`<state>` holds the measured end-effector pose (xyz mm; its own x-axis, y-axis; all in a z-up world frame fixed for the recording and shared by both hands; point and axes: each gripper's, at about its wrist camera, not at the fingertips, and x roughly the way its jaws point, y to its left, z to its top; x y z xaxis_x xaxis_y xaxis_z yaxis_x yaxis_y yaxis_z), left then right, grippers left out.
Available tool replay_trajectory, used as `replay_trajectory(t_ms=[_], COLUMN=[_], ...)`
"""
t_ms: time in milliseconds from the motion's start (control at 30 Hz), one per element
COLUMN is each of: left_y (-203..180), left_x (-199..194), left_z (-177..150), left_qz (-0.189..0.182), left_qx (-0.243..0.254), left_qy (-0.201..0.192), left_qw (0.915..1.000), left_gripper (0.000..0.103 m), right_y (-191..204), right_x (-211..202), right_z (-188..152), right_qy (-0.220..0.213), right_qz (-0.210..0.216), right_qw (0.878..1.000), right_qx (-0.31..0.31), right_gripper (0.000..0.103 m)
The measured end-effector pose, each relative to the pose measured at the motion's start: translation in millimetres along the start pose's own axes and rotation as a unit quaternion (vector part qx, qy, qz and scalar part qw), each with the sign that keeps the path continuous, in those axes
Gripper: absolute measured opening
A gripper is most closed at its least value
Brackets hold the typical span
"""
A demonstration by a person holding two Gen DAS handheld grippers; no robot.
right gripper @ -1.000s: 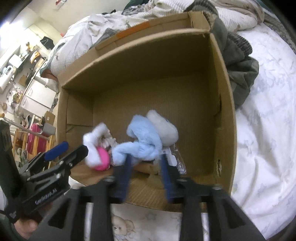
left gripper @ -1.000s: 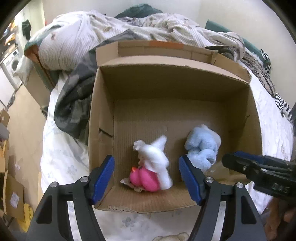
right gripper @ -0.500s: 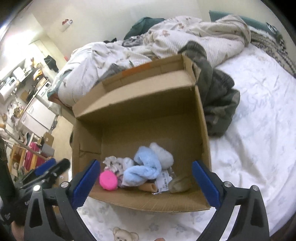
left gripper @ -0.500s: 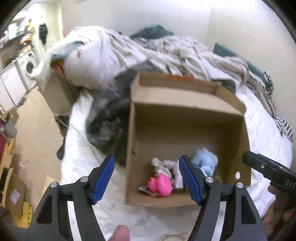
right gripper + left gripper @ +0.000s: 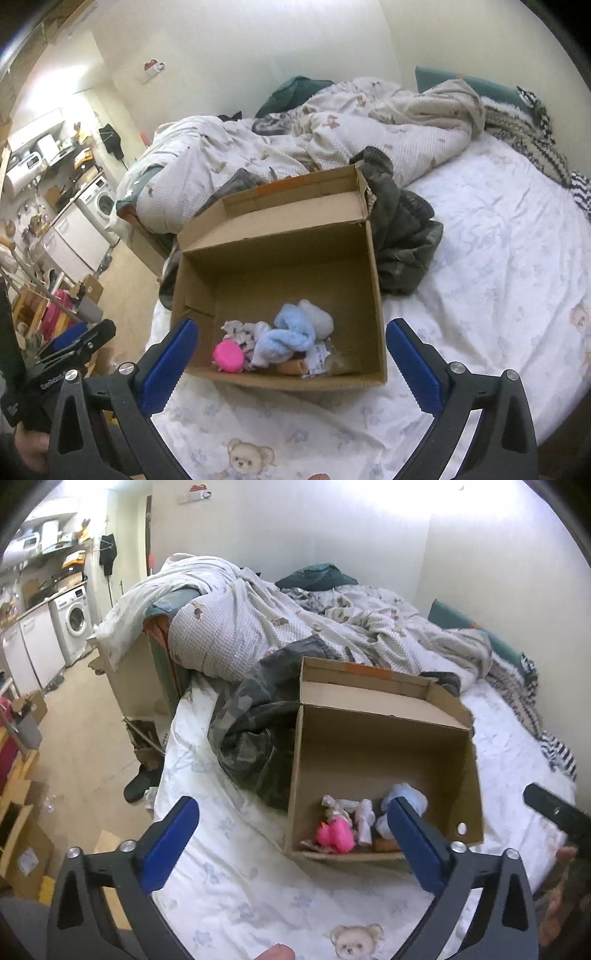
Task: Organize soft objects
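Observation:
An open cardboard box [image 5: 384, 746] [image 5: 295, 258] stands on the bed. Inside it near the front wall lie a pink plush toy [image 5: 334, 832] [image 5: 228, 356], a white patterned soft toy [image 5: 351, 806] [image 5: 242, 330] and a light blue soft toy [image 5: 406, 797] [image 5: 286, 338]. My left gripper [image 5: 293, 845] is open and empty, held above the bed in front of the box. My right gripper [image 5: 291, 363] is open and empty, also in front of the box. The right gripper shows at the right edge of the left wrist view [image 5: 554, 812].
The white printed bedsheet [image 5: 480, 277] surrounds the box. A dark camouflage garment [image 5: 255, 738] lies against the box's left and back. Crumpled duvets [image 5: 258, 627] pile up behind. The bed's left edge drops to a floor with boxes [image 5: 22, 834] and a washing machine [image 5: 75, 622].
Both grippers have pulled back and up away from the box. The right gripper, which was shut on the blue toy, has opened and left it in the box.

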<state>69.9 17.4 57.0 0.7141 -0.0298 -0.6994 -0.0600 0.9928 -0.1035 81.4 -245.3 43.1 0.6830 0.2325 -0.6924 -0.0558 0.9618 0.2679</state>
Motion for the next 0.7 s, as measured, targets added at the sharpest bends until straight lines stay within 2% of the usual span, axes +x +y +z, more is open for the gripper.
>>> replay_trajectory(t_ms=[167,400,700], left_y=[1.7,-13.1,-12.3], left_x=[-16.0,-28.4,-21.0], left_z=[-16.5,-43.3,-46.8], left_qz=[-0.03,0.011,0.009], left_qx=[-0.006,0.032,0.029], left_qy=[0.014,-0.008,-0.007], left_qw=[0.9994,0.9994,0.9995], left_gripper=[0.102,0.102,0.102], right_y=[10.3,16.9,14.8], right_x=[-11.9,-11.8,-3.8], right_z=[-28.0,-56.9,-59.4], right_qy=[-0.007,0.001,-0.001], right_qz=[-0.009,-0.011,-0.042], right_qw=[1.0,1.0,0.999], right_qx=[-0.014,-0.011,-0.018], right_gripper=[0.103,0.103,0.103])
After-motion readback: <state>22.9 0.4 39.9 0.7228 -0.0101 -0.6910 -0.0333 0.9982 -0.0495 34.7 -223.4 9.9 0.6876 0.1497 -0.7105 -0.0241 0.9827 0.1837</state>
